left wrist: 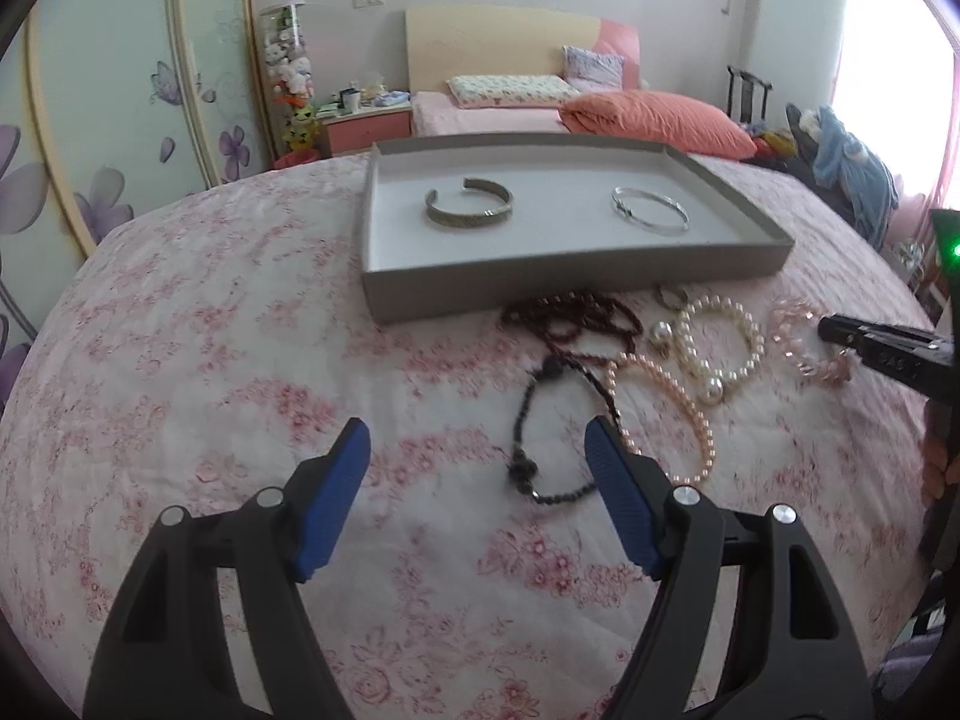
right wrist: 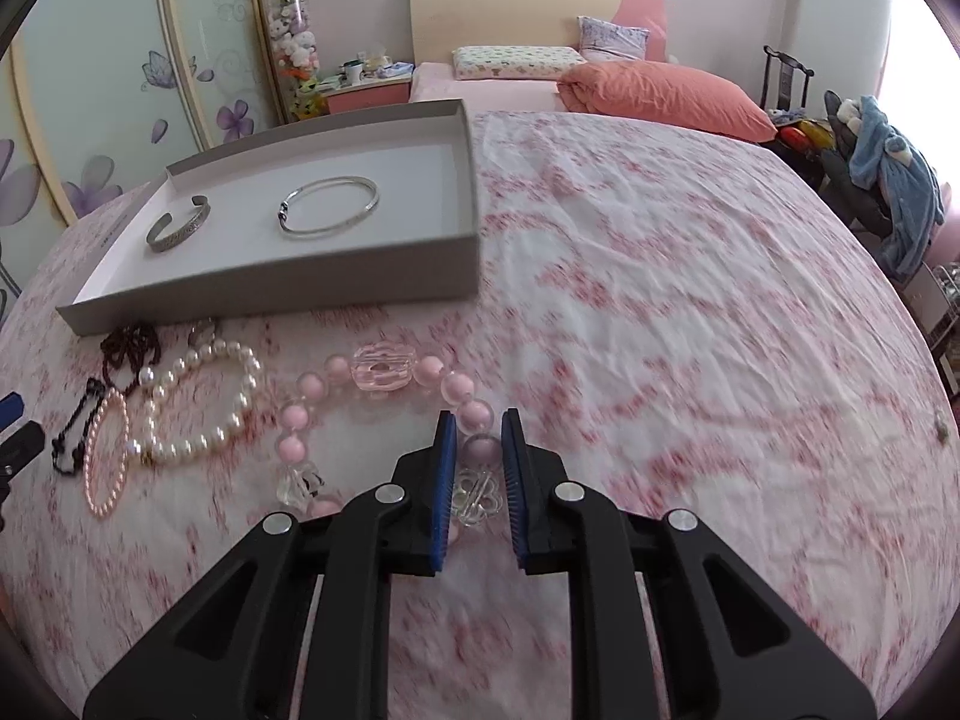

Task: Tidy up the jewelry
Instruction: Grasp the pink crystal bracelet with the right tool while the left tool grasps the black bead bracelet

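A grey tray (left wrist: 576, 282) (right wrist: 270, 288) on the flowered bed cover holds a wide silver cuff (left wrist: 468, 210) (right wrist: 180, 228) and a thin silver bangle (left wrist: 651, 210) (right wrist: 330, 204). In front of it lie a dark red bead string (left wrist: 570, 312) (right wrist: 129, 342), a black bead bracelet (left wrist: 522, 474), a small pink pearl bracelet (left wrist: 690, 408) (right wrist: 90, 456), a white pearl bracelet (left wrist: 714, 387) (right wrist: 243, 396) and a big pink bead bracelet (left wrist: 798, 348) (right wrist: 336, 369). My left gripper (left wrist: 475, 426) is open over the black bracelet. My right gripper (right wrist: 478, 417) (left wrist: 840, 327) is shut on a bead of the big pink bracelet.
A small ring-like piece (left wrist: 669, 297) lies against the tray's front wall. Beyond the tray stand a bed with an orange pillow (left wrist: 654, 120) and a nightstand (left wrist: 366, 126). A chair with blue clothes (right wrist: 894, 180) is at the right. The bed cover spreads wide to the right of the tray.
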